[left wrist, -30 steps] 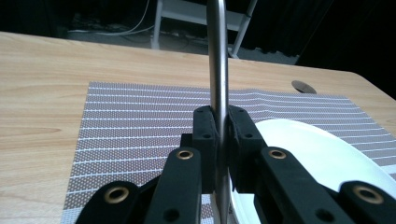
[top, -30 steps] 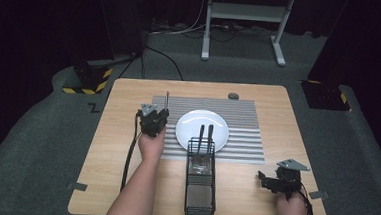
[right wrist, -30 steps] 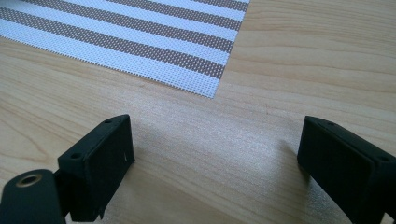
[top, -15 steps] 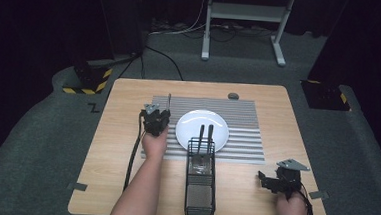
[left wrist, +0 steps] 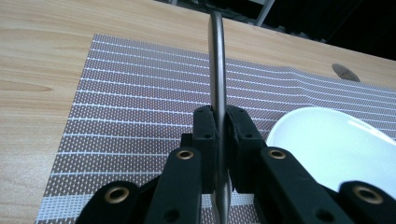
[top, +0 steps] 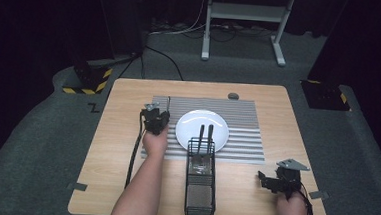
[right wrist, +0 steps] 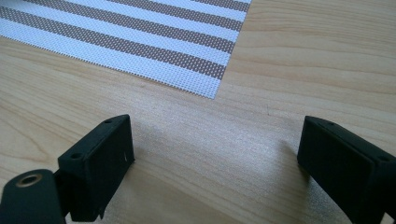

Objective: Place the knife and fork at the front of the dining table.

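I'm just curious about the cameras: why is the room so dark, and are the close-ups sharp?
High view: light falls on the wooden table; the surroundings go black. Left gripper view: the thin metal utensil handle and striped woven placemat are sharp, the white plate glares. Right gripper view: near jaws slightly soft, the wood grain crisp.

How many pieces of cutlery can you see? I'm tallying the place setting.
3. One metal piece is clamped in the left gripper over the striped placemat; two dark handles stand in the wire caddy. More may be hidden inside.
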Demonstrator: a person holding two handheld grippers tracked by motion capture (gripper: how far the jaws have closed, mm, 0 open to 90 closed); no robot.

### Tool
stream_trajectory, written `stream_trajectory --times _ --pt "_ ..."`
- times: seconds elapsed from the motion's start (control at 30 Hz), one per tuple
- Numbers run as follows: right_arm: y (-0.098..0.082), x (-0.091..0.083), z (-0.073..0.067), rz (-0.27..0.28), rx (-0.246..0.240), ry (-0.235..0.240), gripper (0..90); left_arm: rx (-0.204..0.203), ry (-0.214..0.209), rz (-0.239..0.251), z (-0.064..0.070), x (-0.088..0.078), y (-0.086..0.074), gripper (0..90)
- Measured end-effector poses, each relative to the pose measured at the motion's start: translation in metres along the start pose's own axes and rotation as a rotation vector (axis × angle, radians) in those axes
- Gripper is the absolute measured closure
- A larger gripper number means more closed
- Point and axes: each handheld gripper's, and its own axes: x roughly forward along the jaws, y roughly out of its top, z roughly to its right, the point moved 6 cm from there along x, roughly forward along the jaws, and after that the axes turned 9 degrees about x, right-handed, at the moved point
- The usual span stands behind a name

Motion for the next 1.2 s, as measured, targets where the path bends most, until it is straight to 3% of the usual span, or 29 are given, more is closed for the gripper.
stream_trajectory --times 0.4,0.8,0.9,0.97,1.03,1.07,1.2 --pt "0.0 0.0 0.0 0.0 -0.001 -0.001 10.3 -0.029 -0.005 -0.032 -0.002 0.006 -0.003 82.8" --pt "-0.001 -0.001 -0.001 0.0 -0.005 0.001 10.6 -0.047 0.017 -0.055 -0.004 0.01 -0.004 82.5" --pt "-0.001 -0.001 -0.001 0.0 -0.005 0.002 10.6 -0.031 0.013 -0.083 -0.005 0.011 -0.005 81.6" --pt "-0.001 -0.001 -0.002 -0.001 -0.011 0.009 10.6 0.017 0.037 -0.103 -0.005 0.011 -0.009 81.3" --pt "-0.001 -0.001 -0.002 -0.002 -0.011 0.009 10.6 0.023 0.048 -0.091 -0.006 0.009 -0.008 81.2" --pt "-0.001 -0.001 -0.003 -0.004 -0.011 0.012 10.6 0.003 0.035 -0.066 -0.008 0.006 -0.005 78.4" --pt "-0.001 -0.001 -0.003 -0.004 -0.012 0.012 10.6 0.004 0.049 -0.063 -0.009 0.003 -0.004 77.7"
